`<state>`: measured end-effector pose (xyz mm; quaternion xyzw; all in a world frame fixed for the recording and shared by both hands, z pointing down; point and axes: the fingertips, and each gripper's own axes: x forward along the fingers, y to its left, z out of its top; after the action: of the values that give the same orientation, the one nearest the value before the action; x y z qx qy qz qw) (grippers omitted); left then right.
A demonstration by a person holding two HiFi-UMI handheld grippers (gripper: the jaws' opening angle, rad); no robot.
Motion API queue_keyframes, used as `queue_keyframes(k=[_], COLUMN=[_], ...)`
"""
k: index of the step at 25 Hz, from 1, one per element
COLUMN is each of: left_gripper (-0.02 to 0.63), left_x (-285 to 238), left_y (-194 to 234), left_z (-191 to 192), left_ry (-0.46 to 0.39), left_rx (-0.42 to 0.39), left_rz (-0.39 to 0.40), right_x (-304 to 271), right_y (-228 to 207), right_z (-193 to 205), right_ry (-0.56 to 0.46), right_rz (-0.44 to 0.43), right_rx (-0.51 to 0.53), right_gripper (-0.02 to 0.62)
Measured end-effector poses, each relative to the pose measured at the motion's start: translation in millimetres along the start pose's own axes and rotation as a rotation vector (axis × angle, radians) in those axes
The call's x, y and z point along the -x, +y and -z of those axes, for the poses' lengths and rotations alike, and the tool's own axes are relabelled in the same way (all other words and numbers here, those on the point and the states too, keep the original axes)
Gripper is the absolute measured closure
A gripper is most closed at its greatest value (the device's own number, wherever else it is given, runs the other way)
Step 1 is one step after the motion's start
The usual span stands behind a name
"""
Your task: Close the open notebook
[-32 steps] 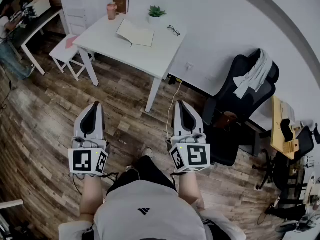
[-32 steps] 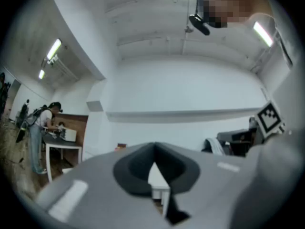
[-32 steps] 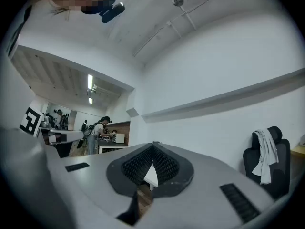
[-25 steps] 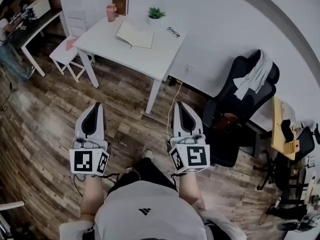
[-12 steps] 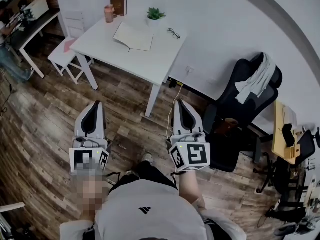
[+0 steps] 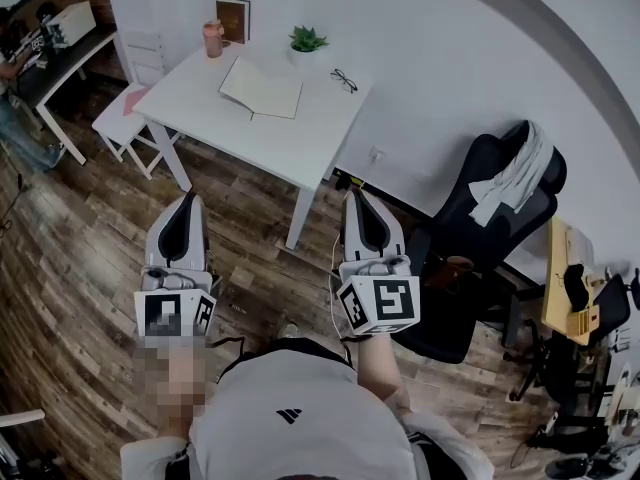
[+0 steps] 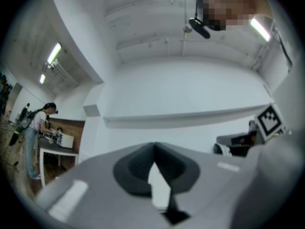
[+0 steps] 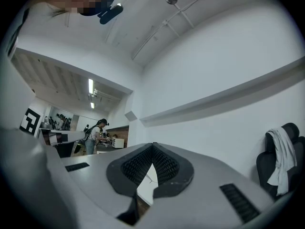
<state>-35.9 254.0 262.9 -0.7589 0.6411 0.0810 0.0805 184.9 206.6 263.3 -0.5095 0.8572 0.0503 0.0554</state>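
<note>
Two tongs are held side by side low in the middle of the head view, above the wooden floor (image 6: 80,248), both pointing toward the top of the frame. The left tongs (image 6: 188,200) are closed, tip against tip, with nothing between the jaws. The right tongs (image 6: 357,194) are closed and empty in the same way, as the right gripper view shows.

The open notebook (image 6: 262,88) lies flat with its pale pages up on the white counter (image 6: 300,143) in the upper middle of the frame. It is well apart from both tongs, above and between their tips and somewhat nearer the left pair's line. Neither pair touches the counter.

Around the notebook on the counter are a pink cup (image 6: 212,38) and a brown book (image 6: 233,20) to its upper left, a small potted plant (image 6: 307,40) above it, and a pair of glasses (image 6: 344,80) to its right. A black office chair (image 6: 470,238) with a pale cloth (image 6: 515,178) draped over its back stands at the right of the frame.
</note>
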Motion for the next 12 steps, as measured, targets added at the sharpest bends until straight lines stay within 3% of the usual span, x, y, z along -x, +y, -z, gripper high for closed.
queue_keyframes(k=[12], left_gripper=[0.597], left_x=[-26], left_y=[-17], left_z=[14], left_ry=[0.019], left_rx=[-0.027], left_rz=[-0.011], right_x=[-16], right_y=[-26], right_z=[20], right_ry=[0.011], right_rz=[-0.028], right_rx=[-0.042], right_gripper=[0.597])
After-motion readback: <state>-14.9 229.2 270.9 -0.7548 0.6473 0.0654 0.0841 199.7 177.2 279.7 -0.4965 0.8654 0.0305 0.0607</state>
